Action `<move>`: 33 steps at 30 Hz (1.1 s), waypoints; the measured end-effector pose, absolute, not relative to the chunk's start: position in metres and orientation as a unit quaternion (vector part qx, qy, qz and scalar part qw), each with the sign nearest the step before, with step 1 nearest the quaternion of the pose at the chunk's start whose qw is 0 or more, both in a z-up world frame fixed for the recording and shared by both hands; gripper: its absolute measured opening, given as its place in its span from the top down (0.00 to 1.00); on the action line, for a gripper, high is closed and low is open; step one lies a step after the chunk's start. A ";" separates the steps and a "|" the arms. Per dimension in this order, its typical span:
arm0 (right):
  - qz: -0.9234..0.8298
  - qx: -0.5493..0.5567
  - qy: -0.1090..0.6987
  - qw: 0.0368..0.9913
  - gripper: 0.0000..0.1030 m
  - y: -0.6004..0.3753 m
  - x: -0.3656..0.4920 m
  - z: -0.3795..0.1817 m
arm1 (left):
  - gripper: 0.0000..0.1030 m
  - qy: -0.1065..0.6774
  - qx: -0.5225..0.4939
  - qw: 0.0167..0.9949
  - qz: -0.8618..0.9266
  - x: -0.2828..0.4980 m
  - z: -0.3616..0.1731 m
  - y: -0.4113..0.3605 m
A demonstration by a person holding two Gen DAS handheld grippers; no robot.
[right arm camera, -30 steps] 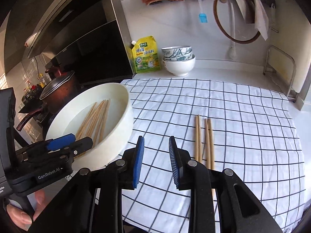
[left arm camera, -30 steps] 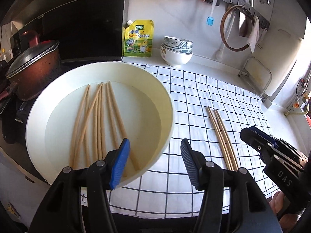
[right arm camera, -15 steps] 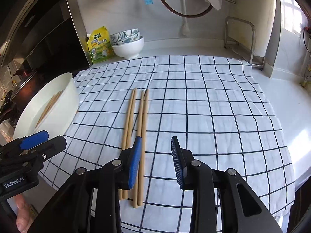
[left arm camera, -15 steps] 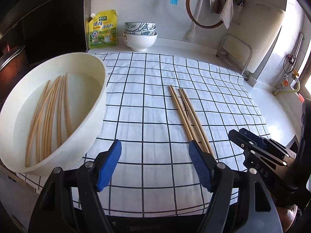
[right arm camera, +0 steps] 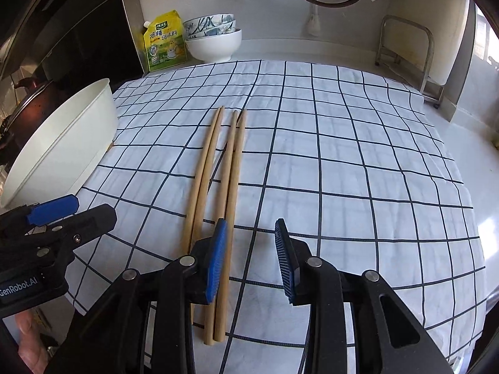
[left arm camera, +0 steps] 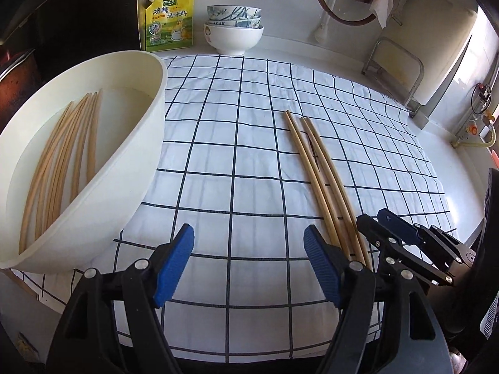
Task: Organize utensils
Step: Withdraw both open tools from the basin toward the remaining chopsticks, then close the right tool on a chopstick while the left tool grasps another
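Several wooden chopsticks (right arm camera: 218, 168) lie side by side on the checked cloth (right arm camera: 343, 162); they also show in the left wrist view (left arm camera: 318, 171). More chopsticks (left arm camera: 62, 155) lie in a large cream basin (left arm camera: 134, 168) at the left. My left gripper (left arm camera: 248, 255) is open and empty above the cloth between the basin and the chopsticks. My right gripper (right arm camera: 251, 249) is open and empty, low over the near ends of the chopsticks, its left finger (right arm camera: 215, 258) over them.
Stacked bowls (left arm camera: 234, 31) and a yellow seasoning pouch (left arm camera: 168, 20) stand at the back wall. A dark pot (right arm camera: 31, 103) sits left of the basin (right arm camera: 62, 143). A metal rack (right arm camera: 405, 50) and a white board stand at the back right.
Both grippers have swung right, away from the basin, and come lower over the cloth. The right gripper has opened a little and now sits over the chopsticks' near ends.
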State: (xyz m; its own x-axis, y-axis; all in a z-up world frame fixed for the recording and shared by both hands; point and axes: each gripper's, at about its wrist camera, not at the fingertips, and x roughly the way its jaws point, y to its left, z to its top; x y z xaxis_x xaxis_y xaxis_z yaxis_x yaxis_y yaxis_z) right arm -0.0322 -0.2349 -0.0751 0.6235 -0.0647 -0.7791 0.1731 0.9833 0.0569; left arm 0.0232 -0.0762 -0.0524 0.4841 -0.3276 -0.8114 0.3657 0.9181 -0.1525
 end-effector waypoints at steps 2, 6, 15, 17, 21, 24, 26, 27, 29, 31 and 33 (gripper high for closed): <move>-0.069 0.059 0.428 0.899 0.70 -0.234 -0.032 -0.075 | 0.31 0.469 0.019 0.860 -0.201 0.025 -0.055 -0.076; -0.067 0.045 0.430 0.899 0.71 -0.230 -0.030 -0.075 | 0.31 0.474 0.018 0.857 -0.201 0.027 -0.058 -0.077; -0.059 0.026 0.438 0.897 0.75 -0.222 -0.024 -0.081 | 0.30 0.481 0.018 0.854 -0.198 0.030 -0.061 -0.079; -0.058 0.031 0.437 0.897 0.87 -0.224 -0.025 -0.080 | 0.30 0.483 0.019 0.852 -0.200 0.031 -0.063 -0.082; -0.057 0.047 0.437 0.897 0.94 -0.234 -0.027 -0.080 | 0.28 0.486 0.020 0.850 -0.204 0.033 -0.065 -0.091; -0.064 0.055 0.437 0.896 0.94 -0.243 -0.032 -0.080 | 0.27 0.486 0.025 0.848 -0.209 0.033 -0.066 -0.102; -0.071 0.064 0.437 0.895 0.94 -0.251 -0.036 -0.080 | 0.27 0.486 0.029 0.848 -0.211 0.033 -0.067 -0.109; -0.076 0.067 0.436 0.894 0.94 -0.256 -0.038 -0.080 | 0.27 0.486 0.030 0.847 -0.212 0.033 -0.068 -0.112; -0.085 0.074 0.435 0.893 0.94 -0.266 -0.043 -0.080 | 0.27 0.488 0.032 0.846 -0.213 0.034 -0.070 -0.117; -0.089 0.082 0.433 0.893 0.94 -0.273 -0.047 -0.080 | 0.27 0.490 0.036 0.845 -0.212 0.034 -0.071 -0.123; -0.089 0.088 0.431 0.894 0.94 -0.278 -0.050 -0.080 | 0.26 0.491 0.041 0.845 -0.210 0.033 -0.073 -0.127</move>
